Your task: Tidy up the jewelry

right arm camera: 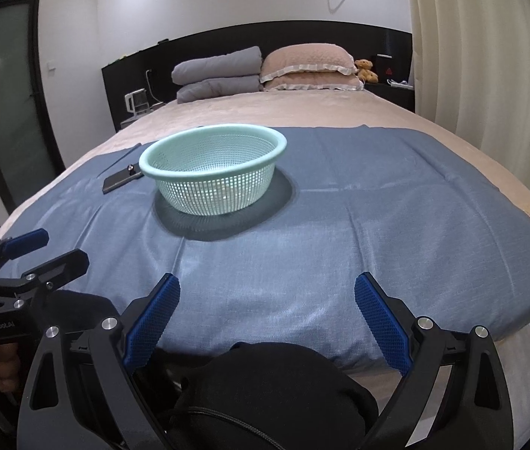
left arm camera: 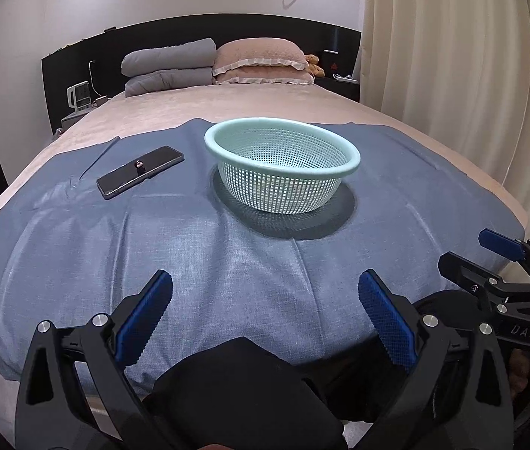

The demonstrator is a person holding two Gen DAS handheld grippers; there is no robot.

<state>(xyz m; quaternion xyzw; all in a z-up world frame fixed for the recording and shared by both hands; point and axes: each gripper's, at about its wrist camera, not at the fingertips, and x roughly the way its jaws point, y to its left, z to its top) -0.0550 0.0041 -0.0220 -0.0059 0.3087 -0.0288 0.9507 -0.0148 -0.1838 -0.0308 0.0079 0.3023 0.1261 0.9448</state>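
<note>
The small bead (left arm camera: 139,164) sits on the phone (left arm camera: 140,171), left of the basket (left arm camera: 282,165) on the bed's blue cloth (left arm camera: 227,262); both grippers gape empty at the near edge; left gripper (left arm camera: 265,313) nearer, right gripper (right arm camera: 268,315) farther.

On the bed's blue cloth (left arm camera: 227,262), a mint basket (left arm camera: 281,165) stands right of a phone (left arm camera: 140,171) bearing a small bead (left arm camera: 139,165); the left gripper (left arm camera: 265,300) hovers near, fingers apart.
</note>
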